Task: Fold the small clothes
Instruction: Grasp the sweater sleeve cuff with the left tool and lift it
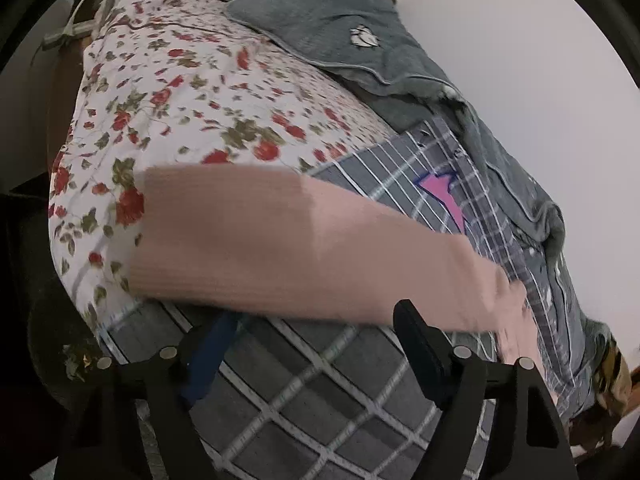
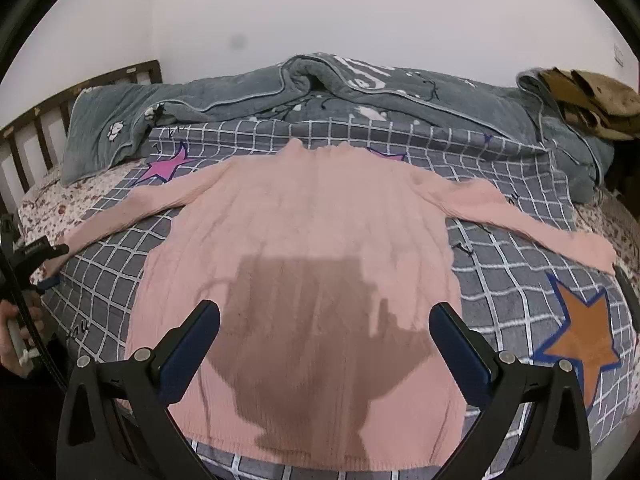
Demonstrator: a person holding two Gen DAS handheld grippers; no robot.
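A pink ribbed sweater (image 2: 304, 240) lies flat on the bed with both sleeves spread out sideways. My right gripper (image 2: 324, 320) is open and empty, hovering above the sweater's lower body; its shadow falls on the knit. My left gripper (image 1: 304, 340) is open, close above the grid sheet beside the left sleeve (image 1: 280, 240), which runs across the left wrist view. The left gripper also shows at the left edge of the right wrist view (image 2: 48, 264), at the left sleeve's cuff.
The bed has a grey grid sheet (image 2: 520, 280) with stars, a floral sheet (image 1: 180, 100), a rumpled grey quilt (image 2: 360, 88) and pillow (image 1: 320, 16) at the back, a brown garment (image 2: 592, 104) far right, and a wooden headboard (image 2: 80, 92) at left.
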